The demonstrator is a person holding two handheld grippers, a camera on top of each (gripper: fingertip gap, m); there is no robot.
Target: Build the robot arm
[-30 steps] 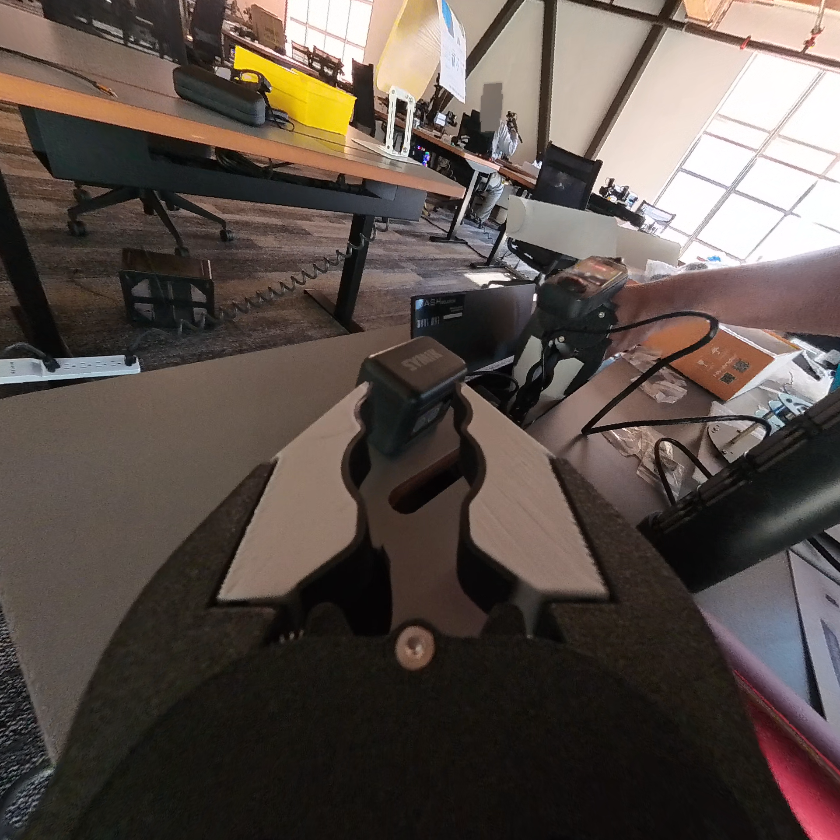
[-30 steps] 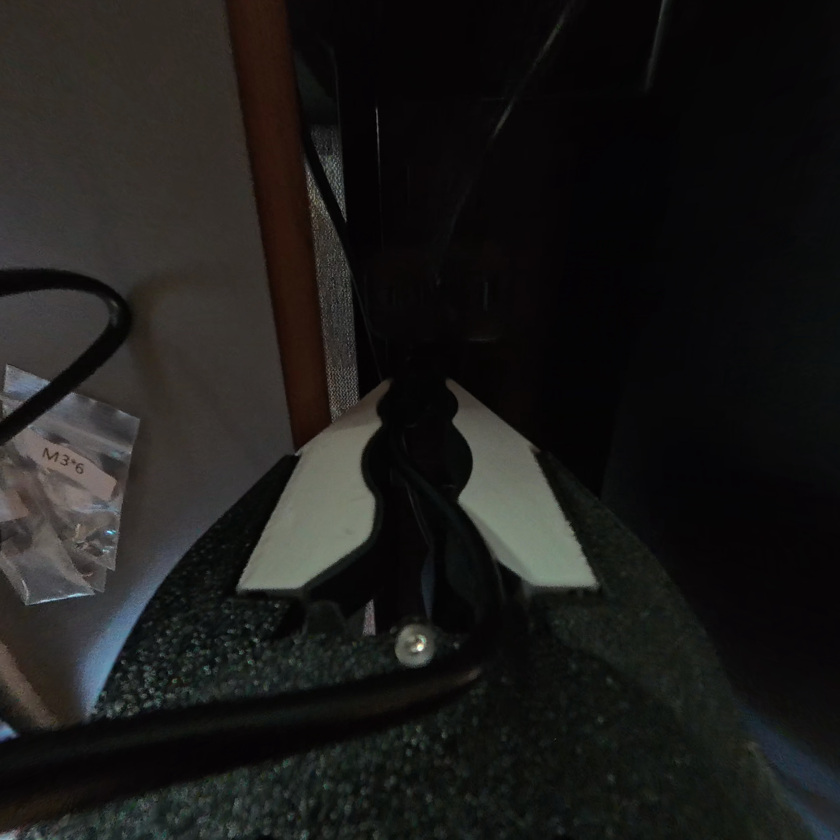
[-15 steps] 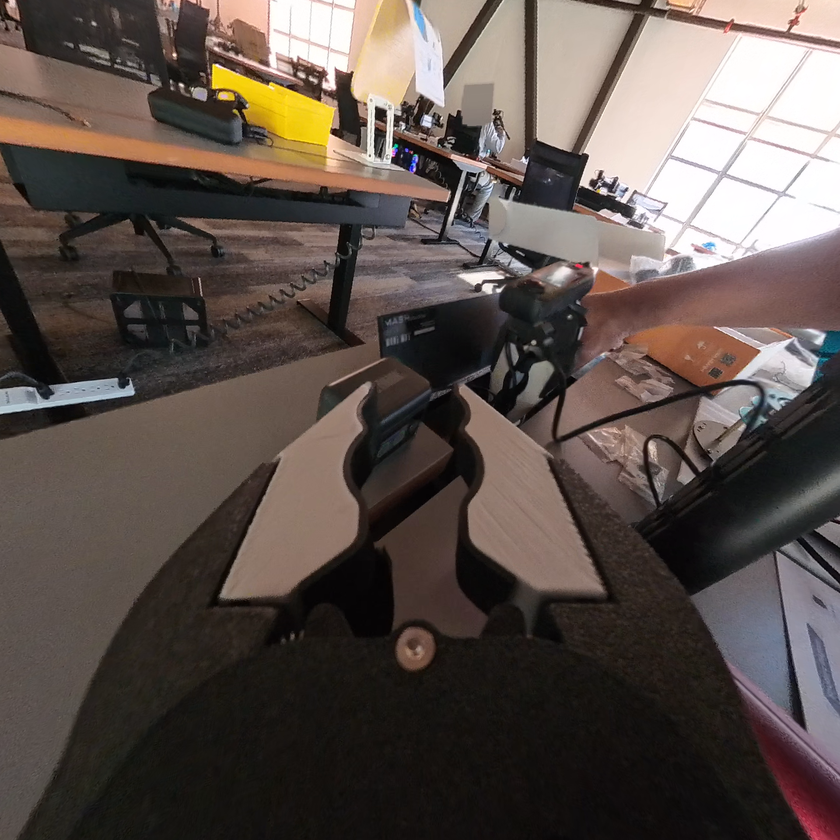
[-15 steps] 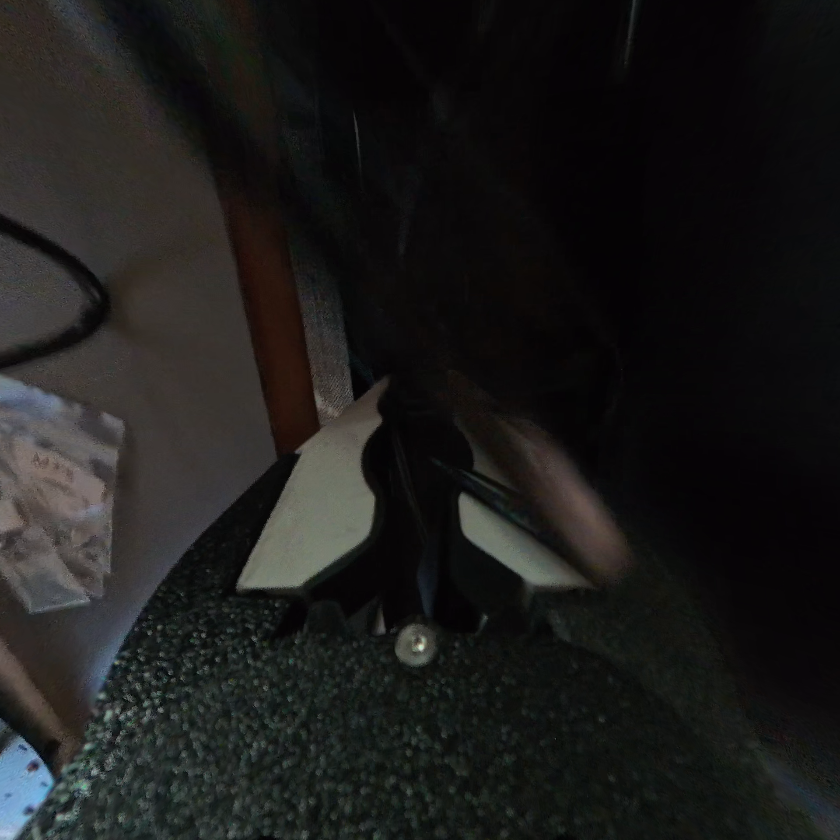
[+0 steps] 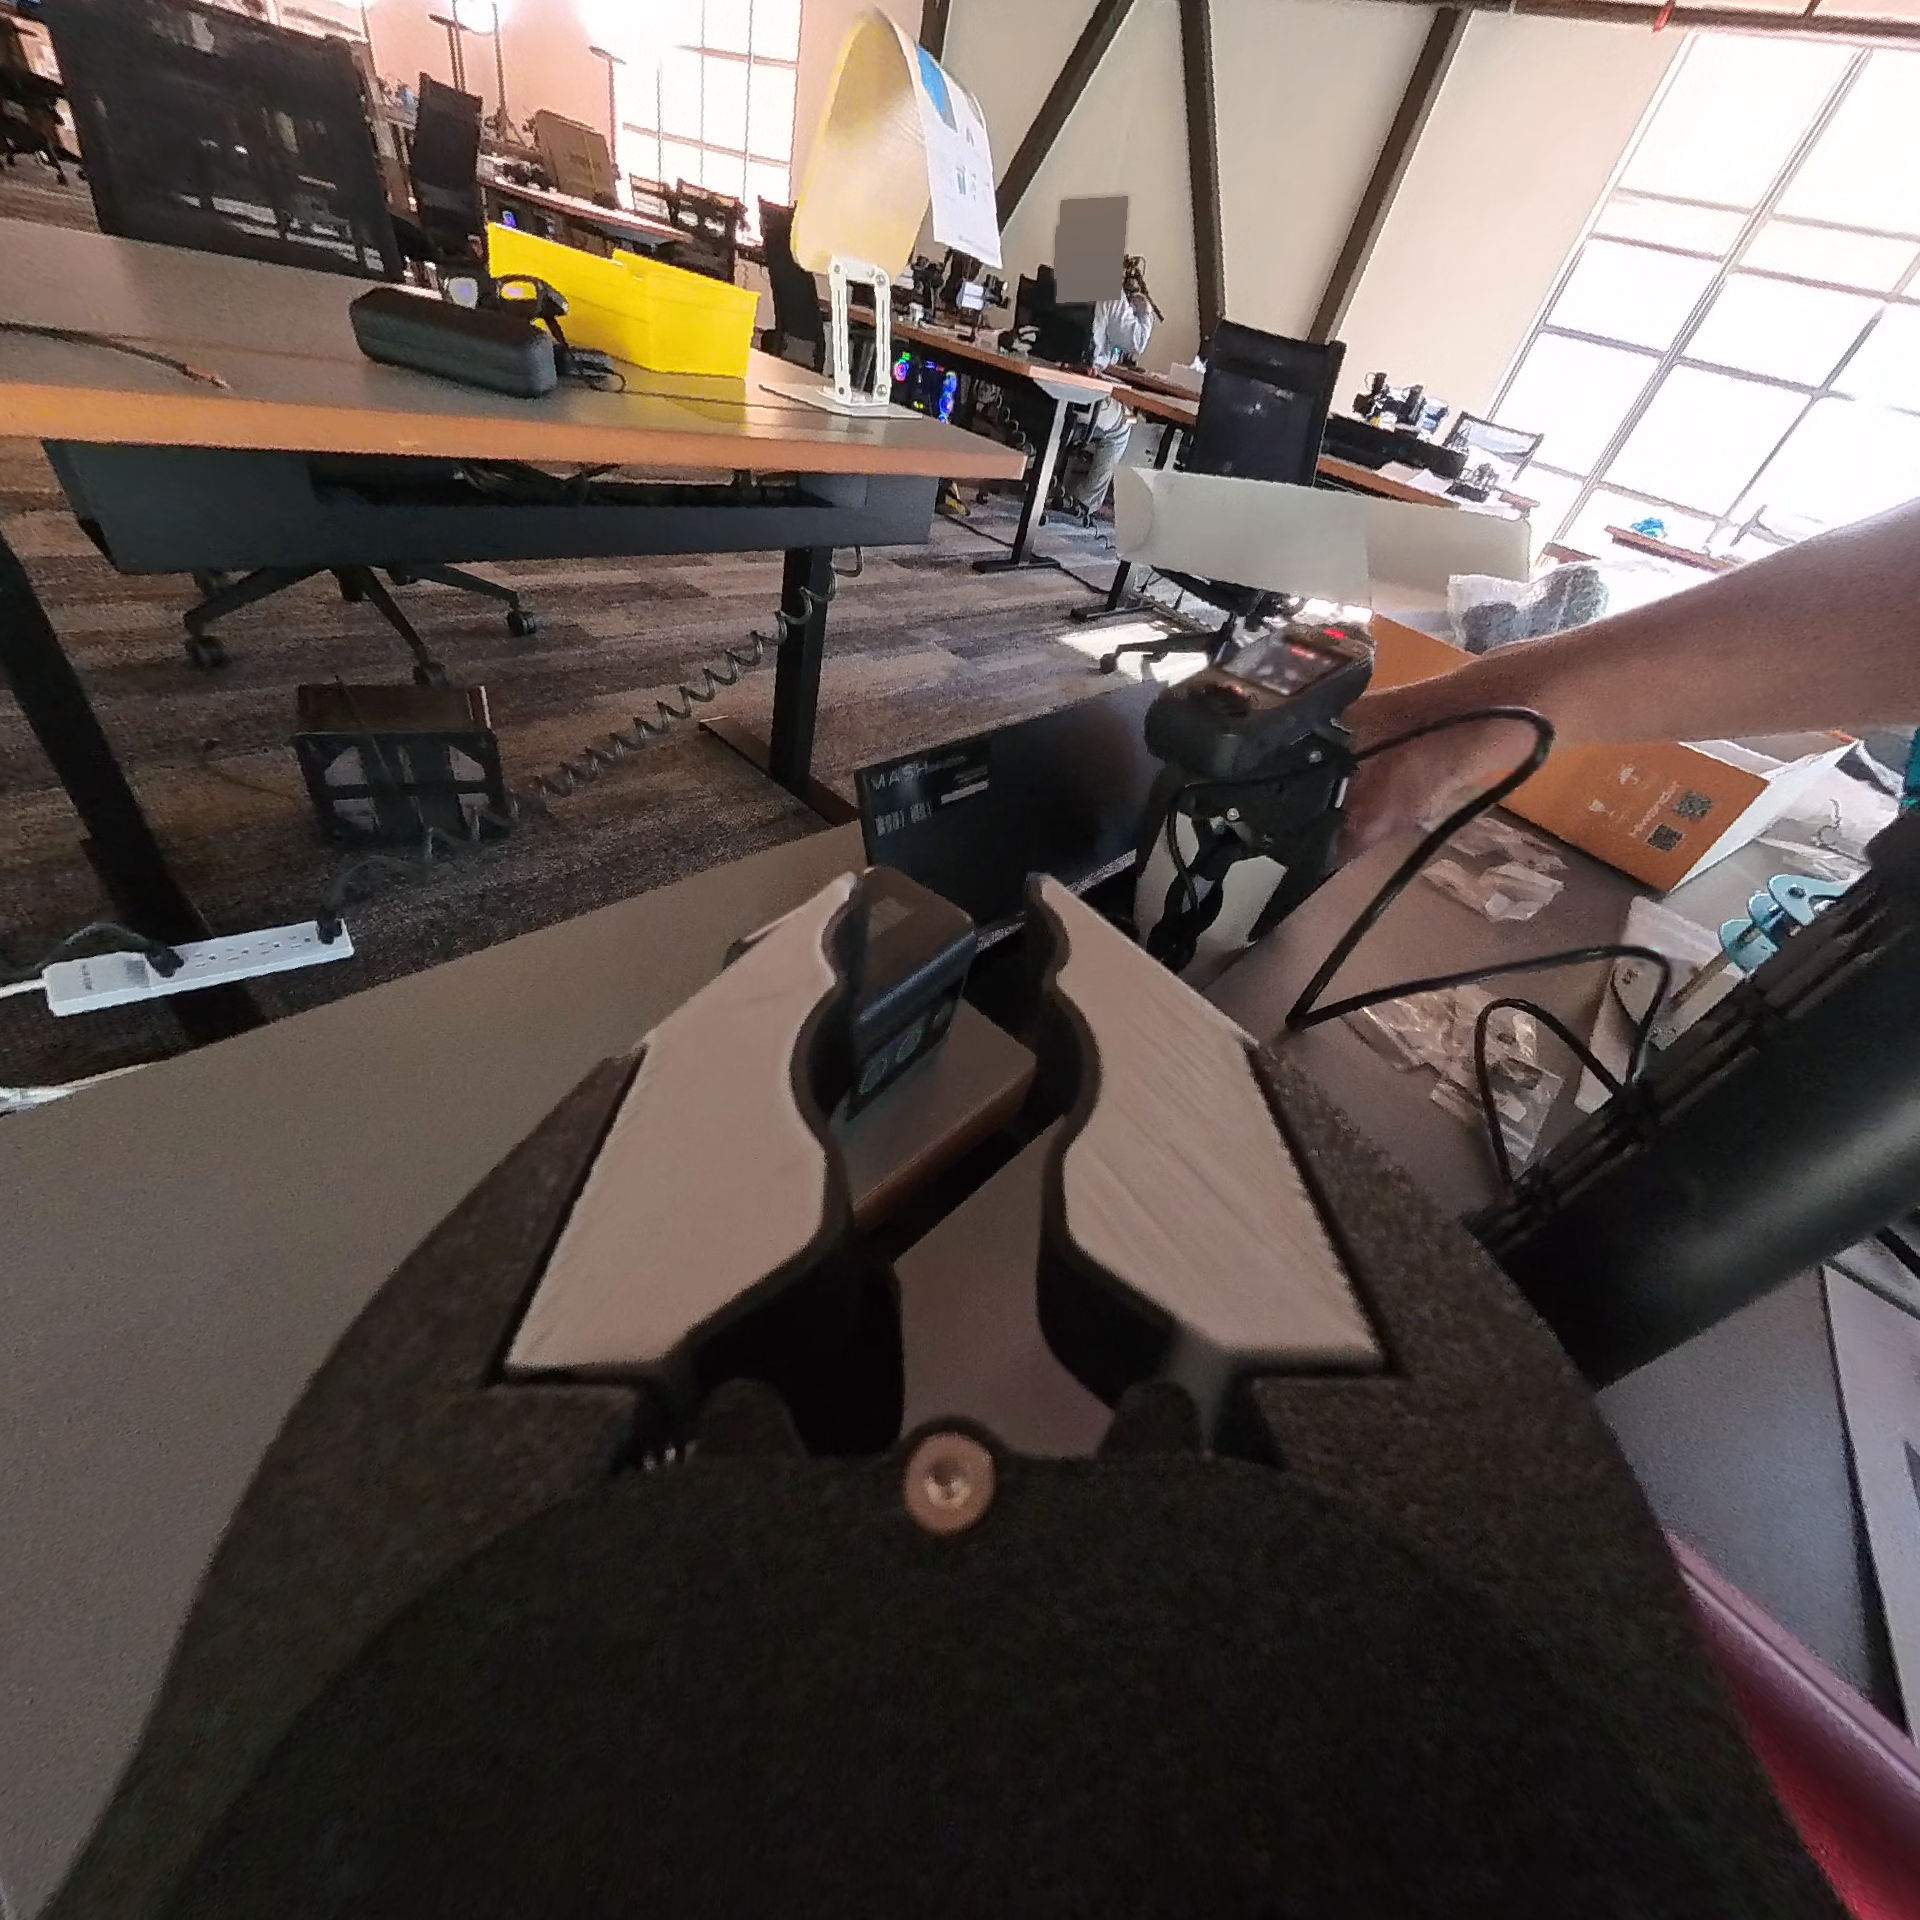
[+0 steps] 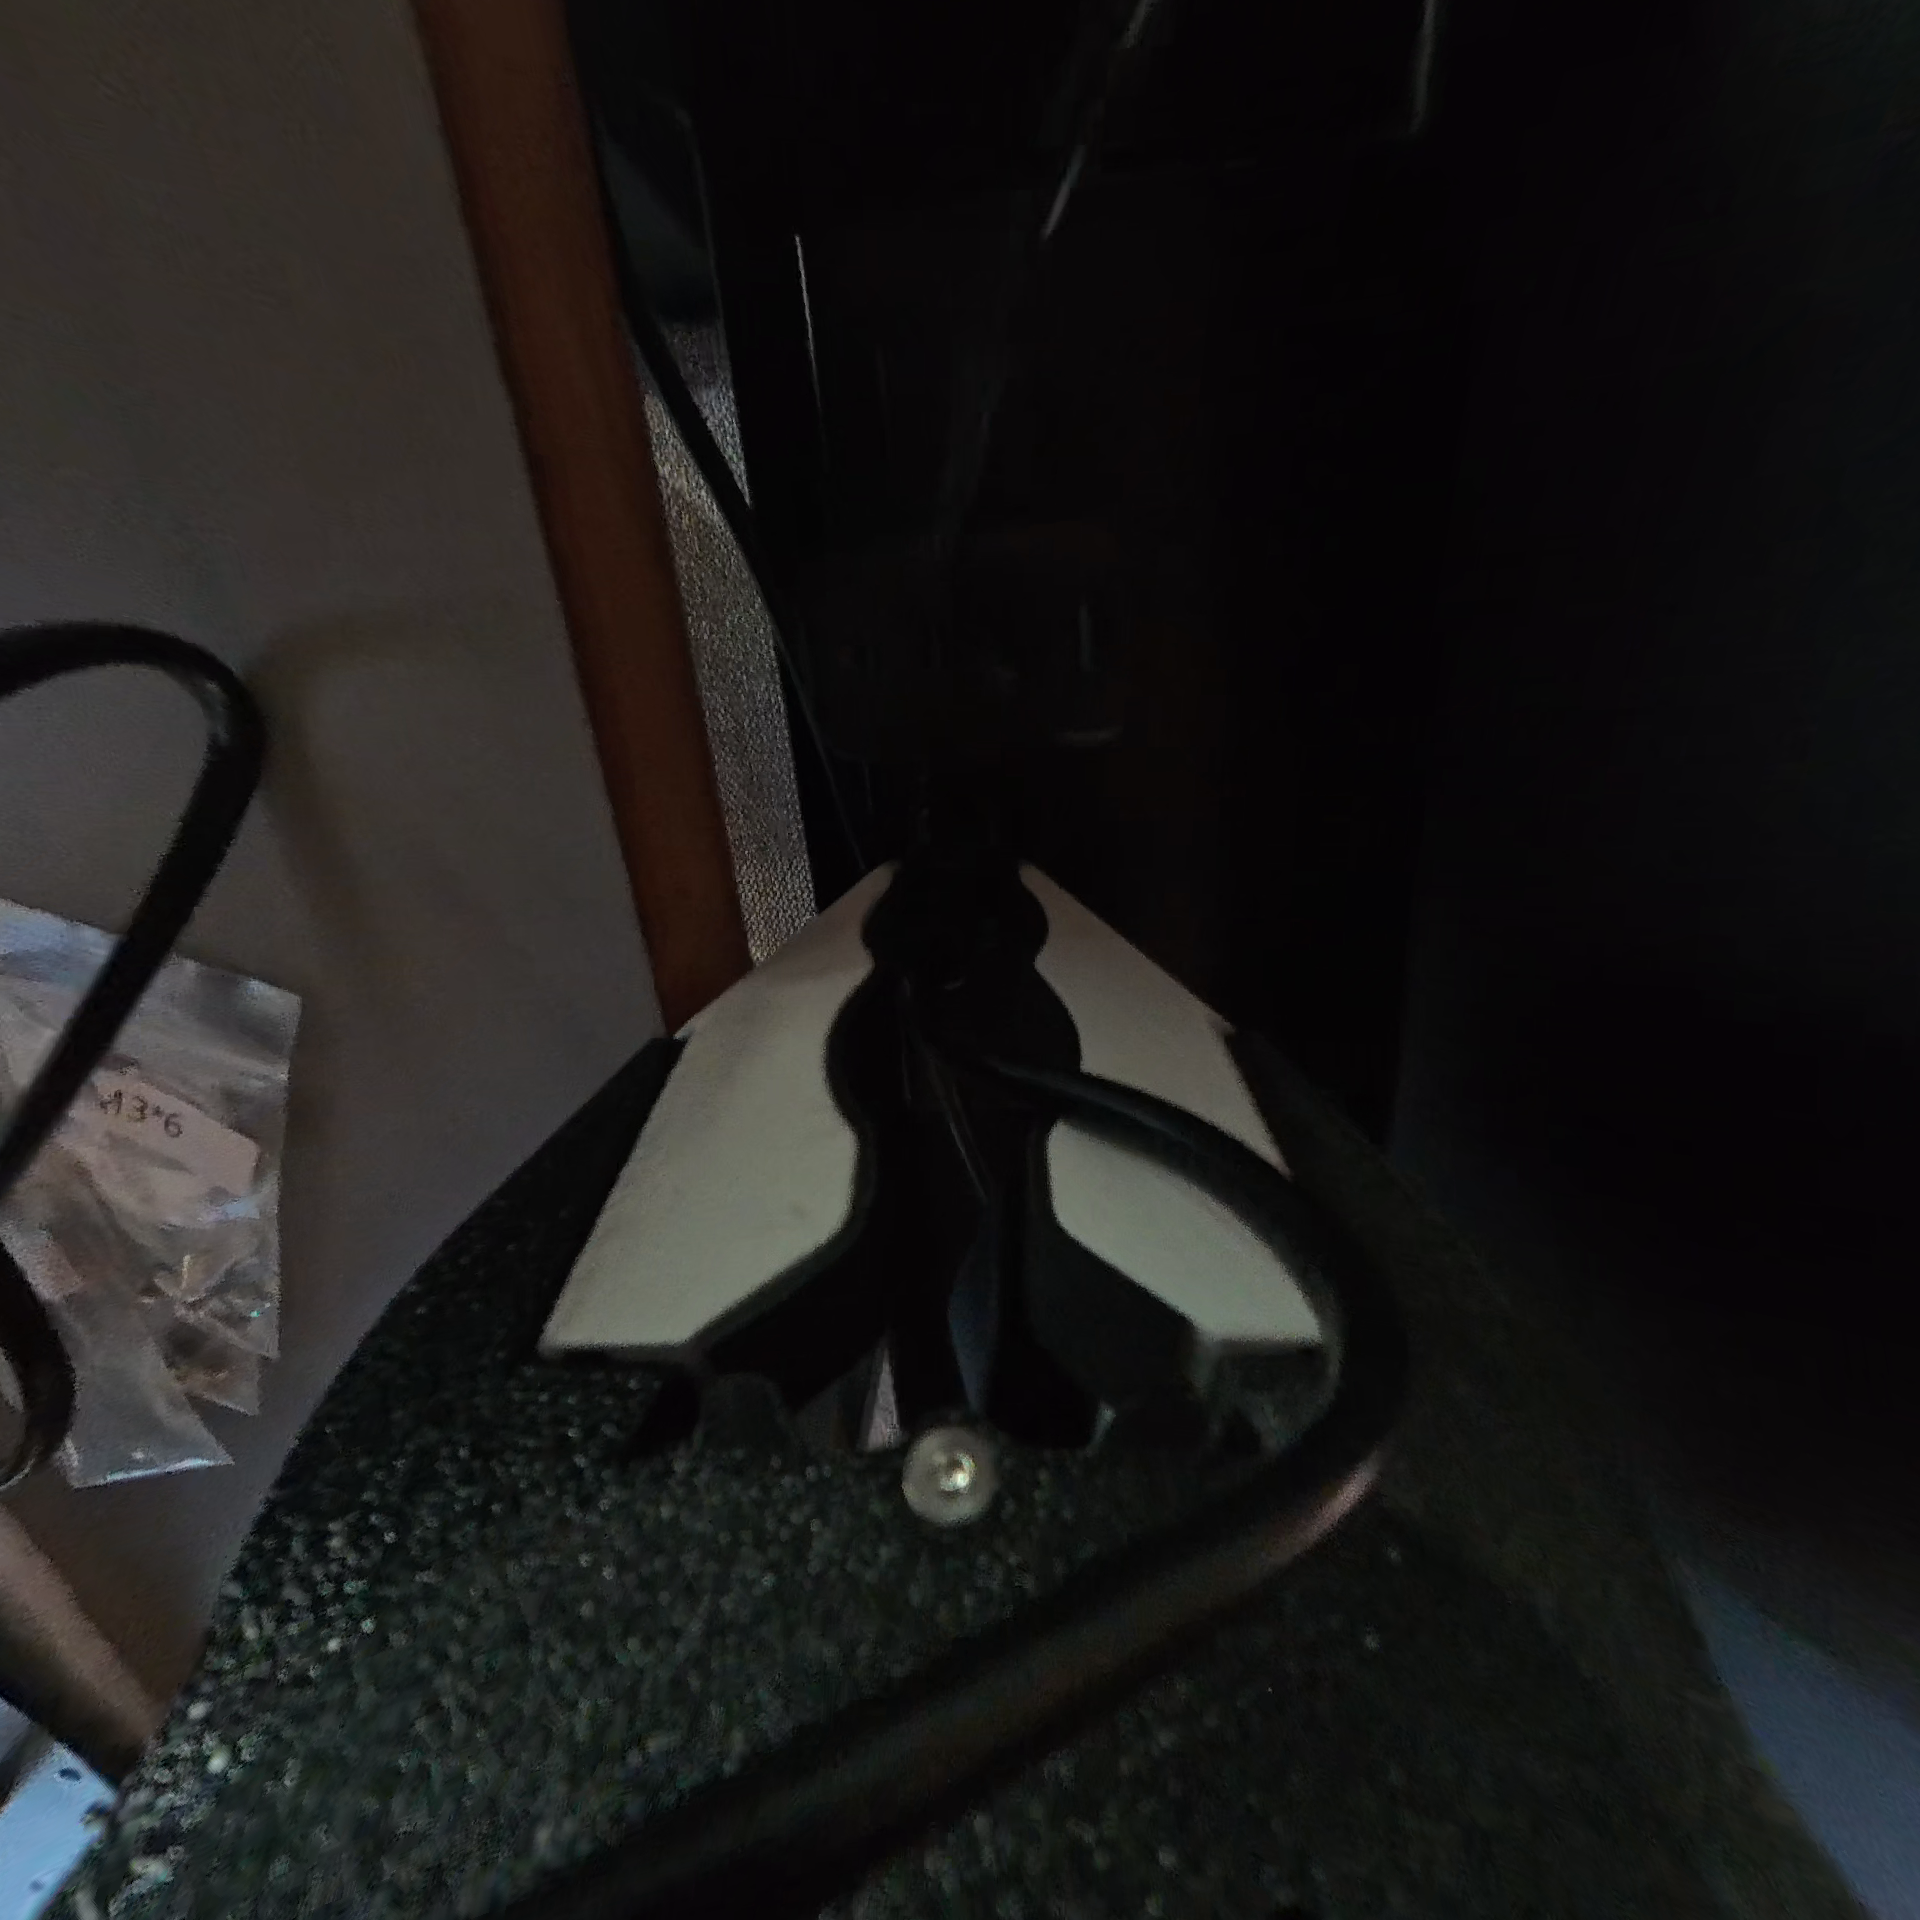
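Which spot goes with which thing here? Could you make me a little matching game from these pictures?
Things:
1. small black block
2. yellow bin
3. white power strip
4. black cable

Places:
A. on the carpet floor
B. on the far desk
C. between the spread fingers of the left tool
D. pinched in the right tool

Pairs: 1-C, 2-B, 3-A, 4-D
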